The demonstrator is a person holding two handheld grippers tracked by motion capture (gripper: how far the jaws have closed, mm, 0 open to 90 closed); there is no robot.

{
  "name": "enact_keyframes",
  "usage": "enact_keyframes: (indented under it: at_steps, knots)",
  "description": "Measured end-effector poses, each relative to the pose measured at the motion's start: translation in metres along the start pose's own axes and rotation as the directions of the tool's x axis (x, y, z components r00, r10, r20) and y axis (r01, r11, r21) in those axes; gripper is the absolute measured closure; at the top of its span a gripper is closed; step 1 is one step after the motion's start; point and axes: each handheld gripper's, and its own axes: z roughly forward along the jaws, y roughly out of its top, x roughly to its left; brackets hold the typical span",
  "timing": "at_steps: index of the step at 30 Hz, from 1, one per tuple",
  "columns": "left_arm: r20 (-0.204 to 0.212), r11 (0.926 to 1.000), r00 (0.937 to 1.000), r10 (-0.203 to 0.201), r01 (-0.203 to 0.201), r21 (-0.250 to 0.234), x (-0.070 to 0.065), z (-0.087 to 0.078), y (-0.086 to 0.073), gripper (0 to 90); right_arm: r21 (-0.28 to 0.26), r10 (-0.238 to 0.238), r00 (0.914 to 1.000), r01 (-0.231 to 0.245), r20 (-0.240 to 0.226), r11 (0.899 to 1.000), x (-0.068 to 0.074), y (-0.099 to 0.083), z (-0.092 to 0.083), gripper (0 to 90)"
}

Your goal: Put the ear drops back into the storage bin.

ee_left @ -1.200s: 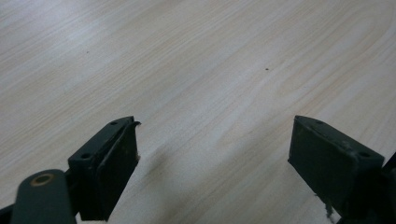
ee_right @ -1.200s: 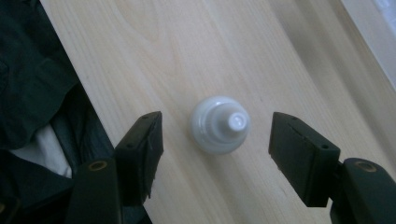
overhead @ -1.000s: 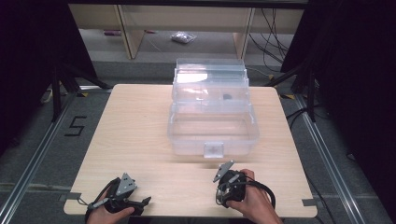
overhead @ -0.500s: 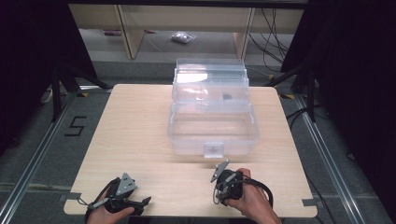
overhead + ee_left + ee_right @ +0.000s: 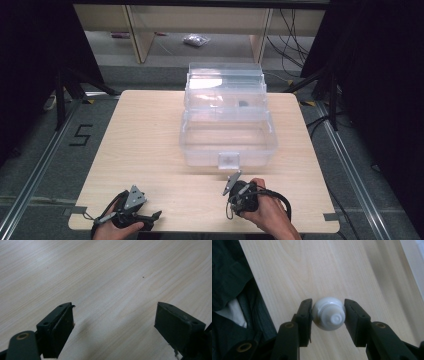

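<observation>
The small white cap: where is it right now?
In the right gripper view the white cap sits clamped between the right gripper jaws just above the wooden table, near its front edge, in front of the clear box.

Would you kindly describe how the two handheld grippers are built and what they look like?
Both are black. The left gripper and the right gripper each carry a grey three-cornered plate on top and trail a black cable. The gripper views show two flat, blocky black jaws with brass-coloured pivot rivets at their bases; the left gripper's pads look chipped at the edges. No sleeves cover the forearms.
</observation>
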Motion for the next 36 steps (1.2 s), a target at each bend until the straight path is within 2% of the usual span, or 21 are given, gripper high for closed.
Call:
enact_keyframes:
  at_steps: [2, 3, 5, 7, 8, 11, 13, 14, 15, 16, 20, 25, 31, 32, 34, 36]
  knots:
    - [0.000, 1.0000, 1.0000, 0.001, -0.001, -0.001, 0.000, 0.000, 0.000, 15.1, -0.012, 0.005, 0.9998, -0.005, 0.020, 1.000, 0.000, 0.002, -0.003, 60.0]
    - [0.000, 1.0000, 1.0000, 0.000, 0.000, -0.001, 0.000, 0.000, 0.000, 15.1, -0.010, -0.014, 0.9998, 0.014, 0.013, 1.000, -0.004, 0.004, -0.006, 60.1]
    - [-0.003, 1.0000, 1.0000, -0.004, 0.004, 0.000, 0.000, 0.000, 0.000, 15.1, -0.011, -0.011, 0.9999, 0.012, 0.005, 1.000, -0.005, 0.005, -0.007, 60.1]
    - [-0.002, 1.0000, 1.0000, -0.003, 0.003, 0.000, 0.000, 0.000, 0.000, 15.1, -0.021, -0.002, 0.9998, 0.002, 0.019, 1.000, -0.008, 0.007, -0.010, 60.1]
    - [-0.002, 1.0000, 1.0000, -0.004, 0.004, 0.000, 0.000, 0.000, 0.000, 15.1, -0.028, -0.017, 0.9997, 0.018, 0.015, 0.999, -0.010, 0.007, -0.011, 60.1]
    - [0.001, 0.9999, 1.0000, -0.009, 0.009, -0.007, 0.000, 0.001, 0.000, 15.1, -0.025, -0.012, 0.9998, 0.012, 0.019, 1.000, -0.015, 0.008, -0.017, 60.1]
    - [-0.002, 0.9999, 0.9999, -0.010, 0.010, -0.006, 0.000, 0.000, 0.000, 15.1, -0.012, 0.003, 1.0000, -0.003, 0.003, 1.000, -0.019, 0.008, -0.022, 60.0]
    - [-0.003, 1.0000, 1.0000, -0.003, 0.003, 0.000, 0.000, 0.000, 0.000, 15.1, -0.021, -0.017, 0.9998, 0.017, 0.015, 1.000, -0.021, 0.008, -0.023, 60.1]
    - [-0.002, 0.9999, 0.9999, -0.012, 0.012, -0.007, 0.000, 0.000, 0.000, 15.1, -0.024, 0.008, 0.9996, -0.007, 0.028, 1.000, -0.021, 0.008, -0.025, 60.1]
    - [-0.002, 0.9999, 0.9999, -0.012, 0.012, -0.007, 0.000, 0.000, 0.000, 15.1, -0.029, -0.009, 0.9996, 0.009, 0.027, 1.000, -0.024, 0.007, -0.027, 60.1]
    - [-0.003, 1.0000, 1.0000, -0.002, 0.002, 0.000, 0.000, 0.000, 0.000, 15.1, -0.032, 0.004, 0.9996, -0.003, 0.027, 0.999, -0.030, 0.006, -0.034, 60.1]
    - [-0.002, 0.9999, 0.9999, -0.013, 0.013, -0.007, 0.000, 0.000, 0.000, 15.1, -0.030, 0.024, 0.9995, -0.023, 0.021, 0.999, -0.036, 0.006, -0.038, 60.0]
    - [-0.011, 0.9999, 0.9999, -0.012, 0.012, -0.006, 0.000, 0.001, 0.000, 15.1, -0.029, 0.022, 0.9997, -0.021, 0.012, 0.999, -0.044, 0.006, -0.044, 60.0]
    - [-0.002, 0.9999, 0.9999, -0.013, 0.013, -0.007, 0.000, 0.000, 0.000, 15.1, -0.025, 0.035, 0.9993, -0.034, 0.014, 0.999, -0.044, 0.007, -0.046, 60.1]
    - [-0.002, 0.9999, 0.9999, -0.013, 0.013, -0.007, 0.000, 0.001, 0.000, 15.1, -0.031, 0.022, 0.9997, -0.022, 0.013, 0.999, -0.047, 0.007, -0.048, 60.1]
    - [-0.001, 0.9999, 0.9999, -0.012, 0.012, -0.006, 0.000, 0.001, 0.000, 15.1, -0.031, 0.034, 0.9994, -0.033, 0.011, 0.999, -0.048, 0.007, -0.051, 60.1]
